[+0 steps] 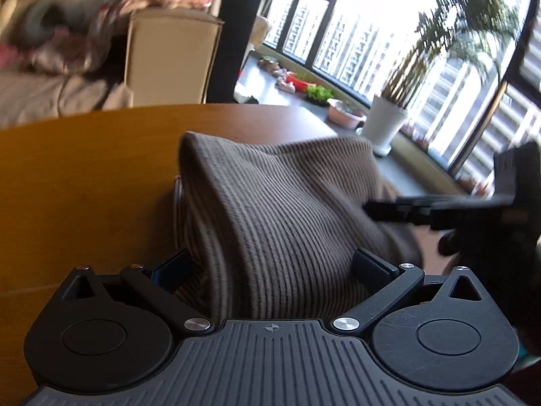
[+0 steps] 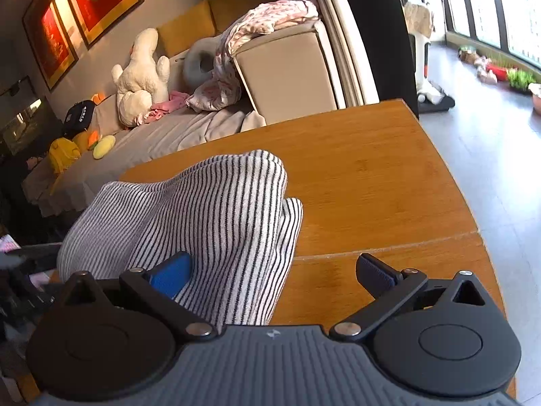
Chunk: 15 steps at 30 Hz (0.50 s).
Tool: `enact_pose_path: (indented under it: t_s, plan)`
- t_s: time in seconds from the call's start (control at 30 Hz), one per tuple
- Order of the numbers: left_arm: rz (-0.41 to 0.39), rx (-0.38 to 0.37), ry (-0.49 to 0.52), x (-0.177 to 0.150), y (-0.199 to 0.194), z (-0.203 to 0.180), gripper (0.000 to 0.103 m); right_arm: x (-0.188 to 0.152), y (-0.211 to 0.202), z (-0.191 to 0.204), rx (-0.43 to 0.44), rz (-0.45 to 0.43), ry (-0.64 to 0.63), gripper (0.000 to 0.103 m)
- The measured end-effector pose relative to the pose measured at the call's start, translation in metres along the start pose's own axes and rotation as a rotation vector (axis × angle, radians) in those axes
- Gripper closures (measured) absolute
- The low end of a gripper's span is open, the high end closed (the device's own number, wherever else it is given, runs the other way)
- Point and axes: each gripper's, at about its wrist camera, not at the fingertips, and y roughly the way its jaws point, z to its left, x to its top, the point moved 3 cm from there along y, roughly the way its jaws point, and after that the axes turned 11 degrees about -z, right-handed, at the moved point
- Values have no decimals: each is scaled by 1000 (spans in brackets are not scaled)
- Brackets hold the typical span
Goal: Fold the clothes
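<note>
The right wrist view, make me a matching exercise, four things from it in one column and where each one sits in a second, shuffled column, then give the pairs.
Things:
1. striped garment
2. white plush toy
3. floral blanket
4. grey ring cushion

Places:
A. draped over the sofa armrest
B. on the wooden table, between the fingers of the right claw
C. sitting on the sofa seat, left of the ring cushion
D. leaning against the sofa back, beside the blanket

Pairs: 1-B, 2-C, 3-A, 4-D
</note>
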Motion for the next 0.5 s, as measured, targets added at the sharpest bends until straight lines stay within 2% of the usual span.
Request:
enact_pose_path:
  t_s: [0.13, 0.5]
  plan:
    - [-1, -13, -69, 2, 9, 10, 0, -2, 5, -11, 32, 23, 122, 0]
    - [7, 0, -92, 3, 18, 11, 0, -13, 2, 0, 18, -10, 161, 0]
